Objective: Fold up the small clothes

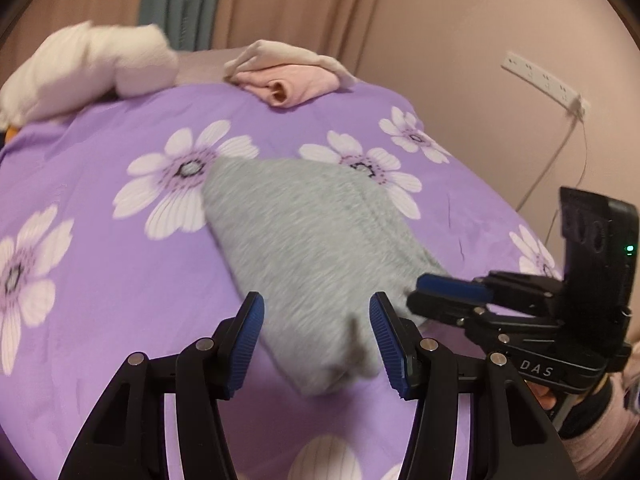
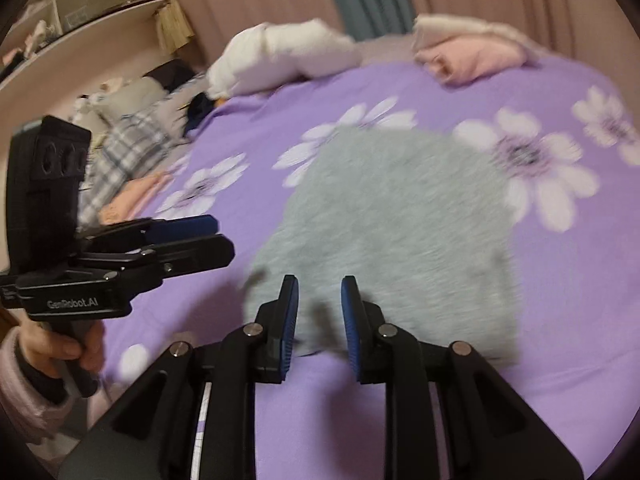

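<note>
A grey folded garment lies flat on the purple flowered bedsheet, its narrow end nearest me. My left gripper hovers over that near end with its jaws wide apart and no pad touching the cloth. My right gripper comes in from the right, its tips at the garment's right edge. In the right wrist view the garment spreads out ahead of my right gripper, which shows a narrow gap with nothing pinched in it. My left gripper is at the left there, held by a hand.
A pile of folded pink and cream clothes sits at the bed's far edge, next to a white plush bundle. A power strip with a cable hangs on the right wall. Loose clothes and shelves lie off the bed's left side.
</note>
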Demonstrator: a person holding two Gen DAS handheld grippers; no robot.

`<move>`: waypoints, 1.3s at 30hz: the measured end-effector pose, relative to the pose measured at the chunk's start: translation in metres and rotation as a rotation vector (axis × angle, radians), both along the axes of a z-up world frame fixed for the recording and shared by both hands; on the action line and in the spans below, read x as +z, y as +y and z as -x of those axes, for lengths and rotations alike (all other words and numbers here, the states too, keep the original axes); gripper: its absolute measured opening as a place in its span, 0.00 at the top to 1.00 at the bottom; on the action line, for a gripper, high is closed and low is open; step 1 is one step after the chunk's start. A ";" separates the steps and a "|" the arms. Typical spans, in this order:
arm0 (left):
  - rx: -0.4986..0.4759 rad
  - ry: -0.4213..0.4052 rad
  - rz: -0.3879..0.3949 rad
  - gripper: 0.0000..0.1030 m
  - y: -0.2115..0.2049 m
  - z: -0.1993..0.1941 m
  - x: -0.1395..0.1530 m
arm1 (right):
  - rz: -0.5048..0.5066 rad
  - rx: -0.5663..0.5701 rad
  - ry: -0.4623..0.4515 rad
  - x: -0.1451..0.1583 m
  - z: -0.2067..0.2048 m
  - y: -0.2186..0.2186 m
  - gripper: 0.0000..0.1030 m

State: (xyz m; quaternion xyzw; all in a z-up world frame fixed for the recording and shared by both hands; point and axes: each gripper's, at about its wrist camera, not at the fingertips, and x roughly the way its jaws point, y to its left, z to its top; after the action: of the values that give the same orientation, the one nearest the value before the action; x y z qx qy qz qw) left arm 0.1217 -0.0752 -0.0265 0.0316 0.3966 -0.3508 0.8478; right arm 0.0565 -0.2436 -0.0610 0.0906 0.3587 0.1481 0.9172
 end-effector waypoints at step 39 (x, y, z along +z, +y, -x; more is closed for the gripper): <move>0.150 0.403 0.213 0.15 0.011 -0.071 -0.056 | -0.463 -0.267 0.232 -0.061 -0.041 -0.121 0.17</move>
State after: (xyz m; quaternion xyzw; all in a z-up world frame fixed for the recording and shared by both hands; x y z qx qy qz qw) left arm 0.1923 -0.0638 -0.0822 -0.1581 0.5197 -0.3256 0.7739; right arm 0.0977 -0.3647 -0.1215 0.3604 0.4029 0.0927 0.8362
